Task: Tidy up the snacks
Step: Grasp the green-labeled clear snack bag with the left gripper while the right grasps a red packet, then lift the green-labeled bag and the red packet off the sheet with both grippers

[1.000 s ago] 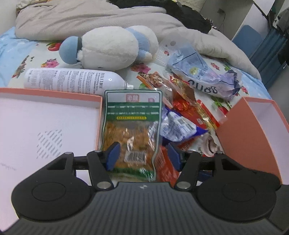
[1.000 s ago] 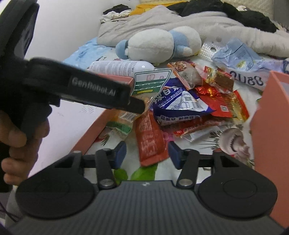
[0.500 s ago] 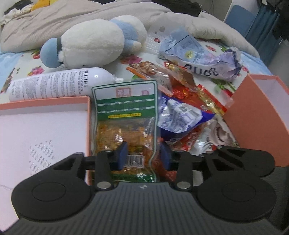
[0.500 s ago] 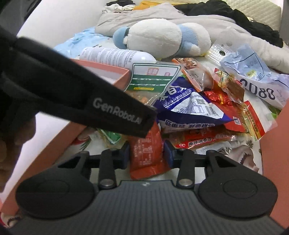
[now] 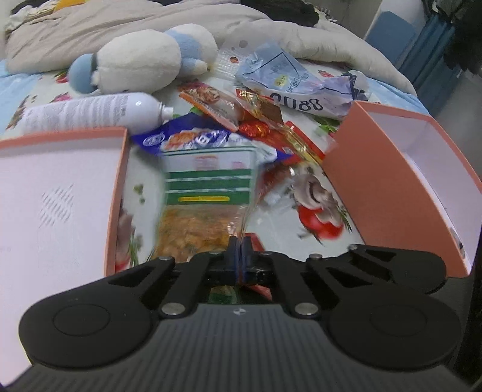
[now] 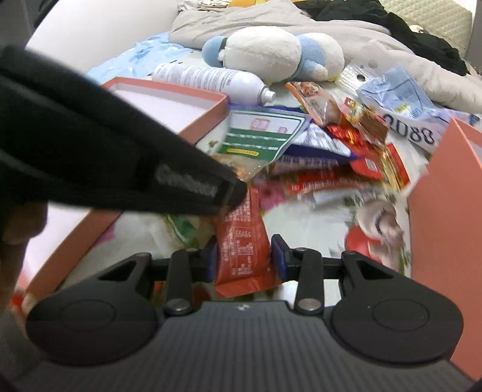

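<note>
On the flowered bedsheet, my left gripper [image 5: 239, 250] is shut on the lower right edge of a green-and-clear snack packet [image 5: 208, 196], which stands tilted up off the sheet. From the right wrist view the same packet [image 6: 259, 135] hangs from the left gripper [image 6: 236, 191], whose black body crosses the left side. My right gripper [image 6: 244, 257] has a red packet [image 6: 241, 241] between its blue pads, which touch its two long edges. An orange box [image 5: 119, 181] with a white inside lies at the left, and a second orange box [image 5: 376, 187] stands at the right.
A heap of red, gold and blue snack packets [image 5: 271, 132] lies between the boxes. Behind it are a white spray can [image 5: 90, 114], a white-and-blue plush toy [image 5: 141, 63], a crumpled pale blue bag [image 5: 301, 90] and a grey blanket [image 5: 180, 24]. A hand [image 6: 12, 241] shows at the left.
My left gripper closed from wide open onto the green packet's edge and dragged it away from the left box. The right gripper narrowed around the red packet and shifted forward.
</note>
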A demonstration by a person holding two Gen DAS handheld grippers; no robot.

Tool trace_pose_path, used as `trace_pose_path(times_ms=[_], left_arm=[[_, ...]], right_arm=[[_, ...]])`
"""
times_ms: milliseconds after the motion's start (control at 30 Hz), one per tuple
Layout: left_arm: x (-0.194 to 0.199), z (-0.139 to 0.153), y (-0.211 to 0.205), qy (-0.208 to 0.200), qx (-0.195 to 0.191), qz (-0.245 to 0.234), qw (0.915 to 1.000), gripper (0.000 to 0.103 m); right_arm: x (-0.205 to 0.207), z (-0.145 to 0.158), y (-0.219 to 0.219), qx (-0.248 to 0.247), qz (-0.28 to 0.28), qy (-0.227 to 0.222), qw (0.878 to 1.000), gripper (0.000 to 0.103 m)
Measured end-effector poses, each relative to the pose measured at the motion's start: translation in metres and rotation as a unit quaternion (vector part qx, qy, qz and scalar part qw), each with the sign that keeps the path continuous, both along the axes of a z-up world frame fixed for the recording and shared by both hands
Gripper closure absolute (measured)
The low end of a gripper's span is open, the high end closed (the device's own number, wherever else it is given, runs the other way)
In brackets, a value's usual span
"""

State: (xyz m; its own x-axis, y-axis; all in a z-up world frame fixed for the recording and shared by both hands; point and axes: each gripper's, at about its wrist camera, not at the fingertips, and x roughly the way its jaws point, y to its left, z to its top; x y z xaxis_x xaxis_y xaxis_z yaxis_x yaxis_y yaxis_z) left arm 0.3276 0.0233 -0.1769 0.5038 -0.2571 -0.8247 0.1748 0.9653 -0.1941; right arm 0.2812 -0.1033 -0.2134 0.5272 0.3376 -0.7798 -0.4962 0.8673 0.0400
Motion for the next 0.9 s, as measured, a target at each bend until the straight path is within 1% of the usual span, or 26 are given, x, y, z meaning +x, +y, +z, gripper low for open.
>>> trace_pose_path(times_ms=[100,267,467,633,767,800,867,900], left_arm=[[-0.027,0.006,0.002,0.003,-0.012,0.016,0.9998,0.102],[-0.078,0.013,0.003,0.004,-0.02,0.043,0.9989,0.102],[-0.13,0.018,-0.001,0.003,-0.031,0.065,0.9974,0.102],[-0.156,0.01,-0.01,0.017,-0.061,0.073,0.9953,0.101],[-0.163,-0.003,-0.008,0.039,-0.096,0.071,0.992,0.101],[-0.165,-0.004,-0.006,0.04,-0.103,0.074,0.9911,0.1],[-0.167,-0.004,-0.001,0.045,-0.117,0.072,0.9895,0.09],[-0.167,-0.004,0.003,0.048,-0.122,0.071,0.9888,0.077]], right_arm=[[-0.024,0.007,-0.011,-0.001,-0.001,0.0,1.0,0.063],[-0.061,0.015,-0.028,-0.008,-0.007,-0.003,1.0,0.064],[-0.101,0.016,-0.047,-0.013,-0.026,0.002,1.0,0.064],[-0.124,0.012,-0.057,-0.014,-0.037,0.007,0.999,0.063],[-0.129,0.006,-0.064,-0.009,-0.046,0.029,0.998,0.06],[-0.13,0.007,-0.065,-0.006,-0.045,0.031,0.999,0.059],[-0.133,0.012,-0.067,-0.004,-0.041,0.025,0.999,0.053],[-0.134,0.014,-0.068,0.0,-0.038,0.022,0.999,0.052]])
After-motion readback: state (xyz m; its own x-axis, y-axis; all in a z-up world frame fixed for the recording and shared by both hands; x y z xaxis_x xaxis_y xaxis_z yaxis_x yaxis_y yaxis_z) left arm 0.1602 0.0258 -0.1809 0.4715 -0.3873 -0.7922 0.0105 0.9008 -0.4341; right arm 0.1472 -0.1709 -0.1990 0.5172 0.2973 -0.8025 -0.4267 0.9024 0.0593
